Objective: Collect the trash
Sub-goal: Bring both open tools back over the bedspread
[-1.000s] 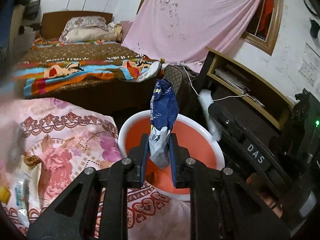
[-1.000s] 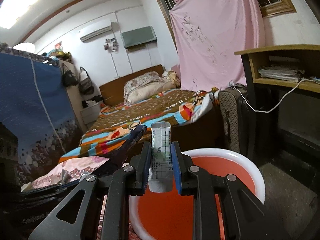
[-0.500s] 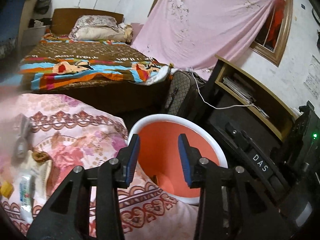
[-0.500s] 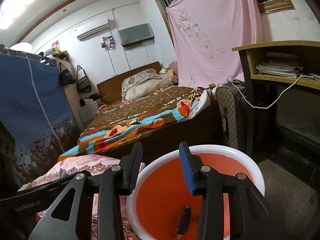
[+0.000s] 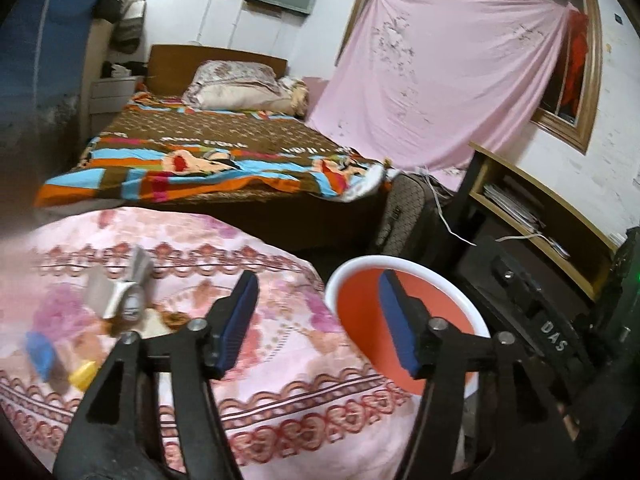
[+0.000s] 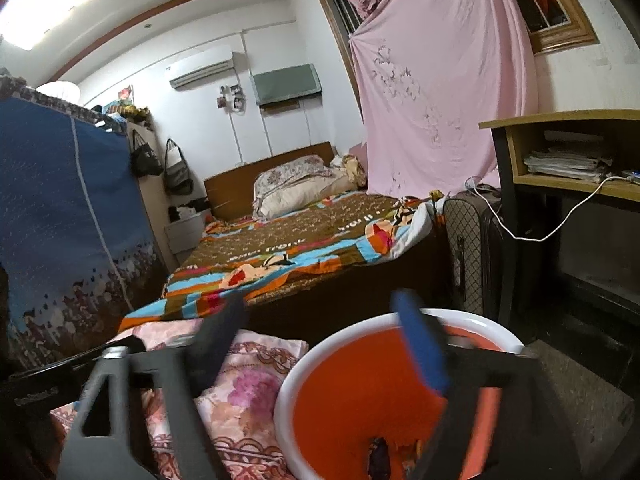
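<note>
1. While its jaws are opening with nothing between them, the left gripper hangs over the pink floral cloth, scattered small wrappers lying left of it.
2. Right of it stands the round white-rimmed orange plastic bin.
3. Over that bin, the right gripper is opening, empty, a dark wrapper inside below.

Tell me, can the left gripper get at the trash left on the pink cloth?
Probably yes: the left gripper, jaws opening and empty, has nothing between it and the trash on the cloth.

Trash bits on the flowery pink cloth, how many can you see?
3 at least, blurry, all at the cloth's left side: a grey-white wrapper, a blue piece, a yellow piece. More may hide among them.
</note>
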Demonstrator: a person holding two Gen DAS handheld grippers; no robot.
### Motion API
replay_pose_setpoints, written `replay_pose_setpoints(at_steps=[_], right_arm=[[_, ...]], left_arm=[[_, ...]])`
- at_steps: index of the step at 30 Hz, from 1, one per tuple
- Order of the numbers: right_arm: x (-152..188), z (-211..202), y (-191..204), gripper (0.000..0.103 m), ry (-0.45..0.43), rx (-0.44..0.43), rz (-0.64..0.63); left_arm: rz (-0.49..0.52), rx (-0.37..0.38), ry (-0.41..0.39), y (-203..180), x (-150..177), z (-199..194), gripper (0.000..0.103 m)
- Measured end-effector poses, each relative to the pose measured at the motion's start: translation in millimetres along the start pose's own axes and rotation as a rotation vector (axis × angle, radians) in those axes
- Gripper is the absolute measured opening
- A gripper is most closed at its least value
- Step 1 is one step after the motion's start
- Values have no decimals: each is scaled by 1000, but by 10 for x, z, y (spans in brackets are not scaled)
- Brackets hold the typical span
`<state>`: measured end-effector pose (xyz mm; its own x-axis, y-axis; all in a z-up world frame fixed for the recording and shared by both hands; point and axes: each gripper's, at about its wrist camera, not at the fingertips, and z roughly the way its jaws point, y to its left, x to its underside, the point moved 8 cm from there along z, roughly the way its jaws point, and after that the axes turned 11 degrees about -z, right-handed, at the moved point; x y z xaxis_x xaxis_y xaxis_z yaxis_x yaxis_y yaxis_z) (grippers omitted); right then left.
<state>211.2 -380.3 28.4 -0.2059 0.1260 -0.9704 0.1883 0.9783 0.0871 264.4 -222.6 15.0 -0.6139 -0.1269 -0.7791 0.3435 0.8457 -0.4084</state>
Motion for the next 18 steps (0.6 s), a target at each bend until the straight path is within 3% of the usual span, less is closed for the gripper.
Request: replay_pose_setpoints(at_steps=[3, 6, 8, 9, 18], right_arm=[[-29, -17, 72, 89, -17, -7, -11], [-45, -23, 131, 102, -32, -8, -24], [-69, -51, 176, 103, -55, -17, -29], [-85, -69, 206, 103, -67, -26, -34], [-210, -273, 547, 103, -183, -120, -86]], left_arm=[[-6, -37, -59, 146, -49, -152, 71], [-18, -78, -130, 311, -95, -323, 82], [-37, -100, -180, 422, -130, -442, 92], [-52, -117, -222, 494, -156, -526, 92], [-53, -228, -359, 879, -189, -999, 92]])
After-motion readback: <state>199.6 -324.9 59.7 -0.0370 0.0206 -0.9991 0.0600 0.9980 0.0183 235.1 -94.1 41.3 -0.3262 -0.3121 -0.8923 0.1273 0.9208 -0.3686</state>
